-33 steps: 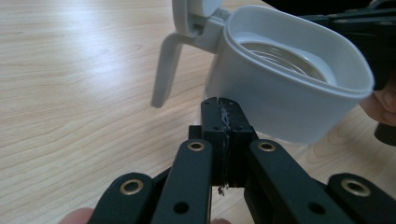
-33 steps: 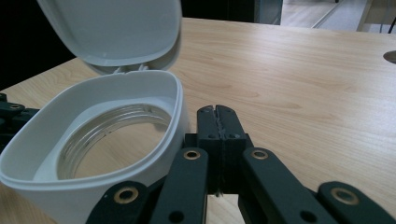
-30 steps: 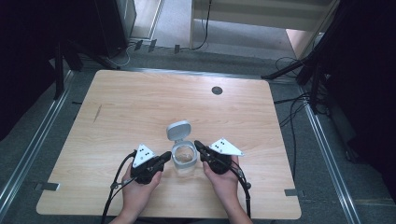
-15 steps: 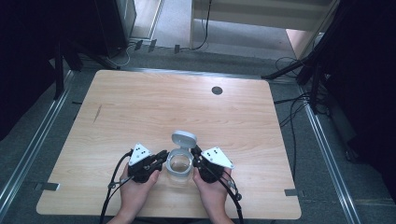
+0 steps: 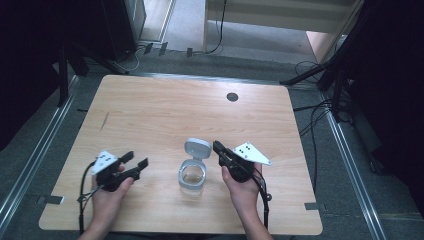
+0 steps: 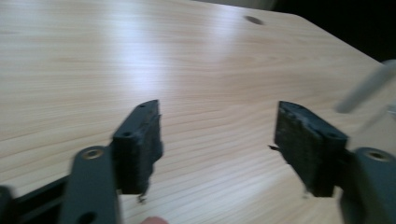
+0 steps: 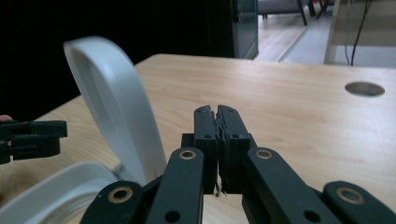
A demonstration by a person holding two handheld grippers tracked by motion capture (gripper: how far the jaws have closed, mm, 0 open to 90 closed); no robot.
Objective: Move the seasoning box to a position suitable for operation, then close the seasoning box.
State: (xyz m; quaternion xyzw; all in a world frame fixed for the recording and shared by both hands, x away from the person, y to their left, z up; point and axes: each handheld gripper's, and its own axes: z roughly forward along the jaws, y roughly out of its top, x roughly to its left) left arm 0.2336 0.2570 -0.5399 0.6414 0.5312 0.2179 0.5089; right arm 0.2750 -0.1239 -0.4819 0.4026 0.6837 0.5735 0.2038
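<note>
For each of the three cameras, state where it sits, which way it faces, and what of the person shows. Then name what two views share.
High view: above the person's side, looking forward and down on the table; forearms, left gripper, right gripper.
Left gripper view: rides the left gripper, faces across the tabletop; jaws apart.
Right gripper view: rides the right gripper, facing the table's far edge; jaws together.
Shared: the open-lidded container in high and right gripper views.
</note>
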